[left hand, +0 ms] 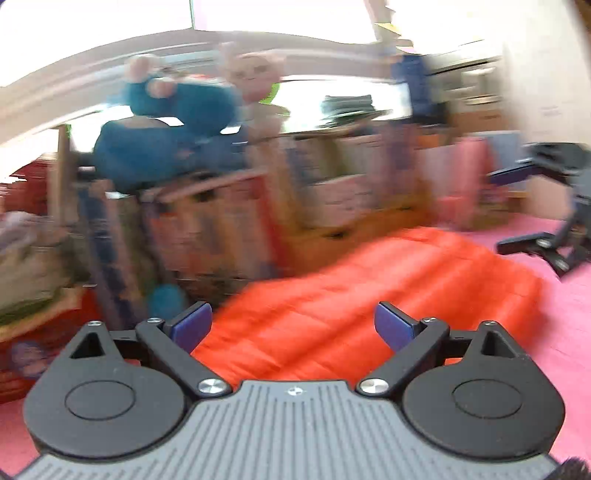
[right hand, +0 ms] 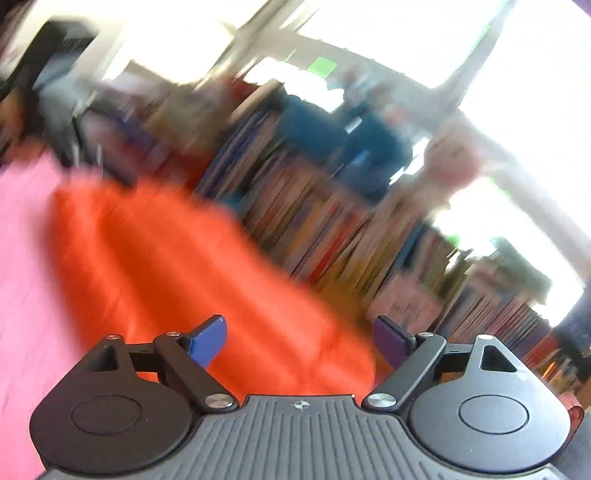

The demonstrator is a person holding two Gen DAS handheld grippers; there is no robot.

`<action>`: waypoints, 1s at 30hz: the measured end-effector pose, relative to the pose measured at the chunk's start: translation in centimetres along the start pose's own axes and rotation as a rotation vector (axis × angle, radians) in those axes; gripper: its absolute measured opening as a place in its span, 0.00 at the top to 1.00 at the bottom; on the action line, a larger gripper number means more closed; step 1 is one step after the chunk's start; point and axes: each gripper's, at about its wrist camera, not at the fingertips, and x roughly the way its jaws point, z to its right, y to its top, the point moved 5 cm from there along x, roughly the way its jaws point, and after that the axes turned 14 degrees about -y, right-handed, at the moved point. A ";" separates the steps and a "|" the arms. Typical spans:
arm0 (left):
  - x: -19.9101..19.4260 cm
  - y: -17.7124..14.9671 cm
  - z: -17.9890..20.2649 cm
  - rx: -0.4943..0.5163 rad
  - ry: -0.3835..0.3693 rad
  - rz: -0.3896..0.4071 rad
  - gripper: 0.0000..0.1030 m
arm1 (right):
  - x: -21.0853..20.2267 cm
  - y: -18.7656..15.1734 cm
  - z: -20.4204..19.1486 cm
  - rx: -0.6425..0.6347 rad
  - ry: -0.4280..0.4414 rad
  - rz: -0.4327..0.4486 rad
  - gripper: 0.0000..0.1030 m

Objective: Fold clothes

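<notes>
An orange garment lies folded into a long bundle on the pink surface. My left gripper hovers above its near end, jaws wide apart, nothing between the blue pads. At the right edge of the left wrist view the right gripper stands open too. In the blurred right wrist view the orange garment stretches away beneath my right gripper, whose pads are spread with only air between them.
A low shelf packed with books runs behind the garment, with a blue plush toy and a pale doll on top. Books fill the right wrist view as well. Bright windows lie beyond.
</notes>
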 end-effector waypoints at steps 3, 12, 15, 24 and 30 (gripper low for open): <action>3.8 -0.2 0.7 0.021 0.163 -0.074 0.08 | 4.3 2.1 -1.8 0.038 -0.117 0.035 0.18; 9.1 -2.8 0.7 0.129 0.364 -0.231 0.07 | 12.0 0.4 -6.9 -0.013 -0.099 -0.117 0.19; 9.7 -3.9 0.5 0.162 0.397 -0.248 0.06 | 12.7 -1.1 -6.4 0.001 -0.108 -0.169 0.19; 8.9 -5.6 -2.4 0.127 0.466 -0.306 0.03 | 12.8 -4.8 -2.1 0.005 -0.228 -0.305 0.16; 6.8 -8.1 -7.7 0.038 0.538 -0.370 0.00 | 12.9 -9.2 1.9 0.166 -0.293 -0.451 0.16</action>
